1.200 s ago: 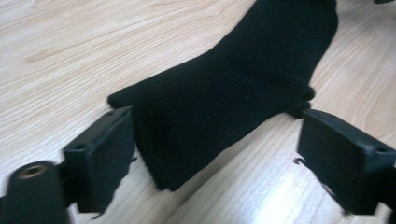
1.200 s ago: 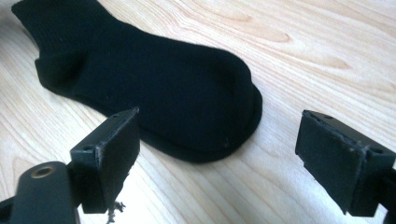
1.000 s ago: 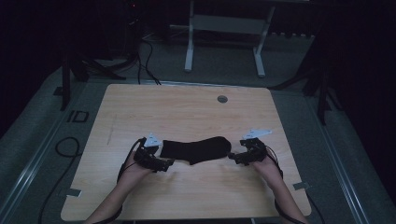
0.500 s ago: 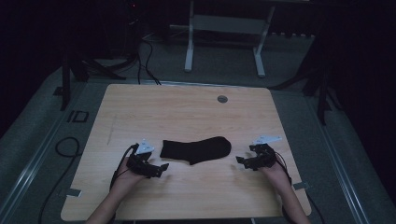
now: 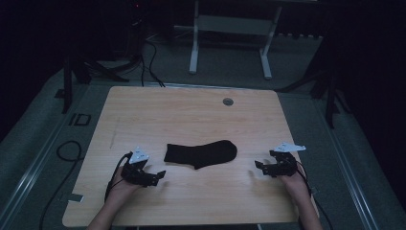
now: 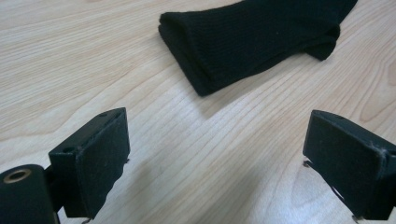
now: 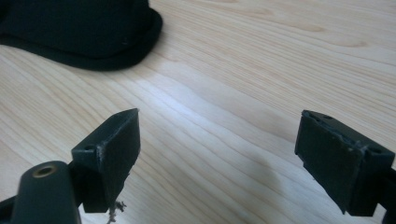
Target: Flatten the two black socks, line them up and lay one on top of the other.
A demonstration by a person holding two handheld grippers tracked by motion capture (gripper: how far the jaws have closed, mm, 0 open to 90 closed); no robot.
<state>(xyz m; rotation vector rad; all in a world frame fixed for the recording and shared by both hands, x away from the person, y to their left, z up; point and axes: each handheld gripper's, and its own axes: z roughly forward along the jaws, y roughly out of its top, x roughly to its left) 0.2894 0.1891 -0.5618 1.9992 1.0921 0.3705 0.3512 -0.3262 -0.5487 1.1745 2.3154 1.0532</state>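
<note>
Both grippers have pulled back from the sock since the earlier frames, where they were at its two ends; now they rest on the worktop apart from it, nearer to the person. The sock has stayed flat in the middle of the worktop.

Left gripper lies to the left of the sock and a little closer to the person, its jaws spread wide with nothing between them. In the left gripper view the cuff end is ahead of the jaws, slightly to the upper right. Right gripper lies to the right of the sock, also with jaws wide apart and empty. In the right gripper view the rounded toe end is ahead and to the upper left.

The long axis of the sock runs left to right across the worktop, cuff toward the left gripper, toe toward the right one. Both grippers look about equally near to their own end, the left maybe slightly nearer. I judge that each gripper must go forward and inward to reach its end again.
</note>
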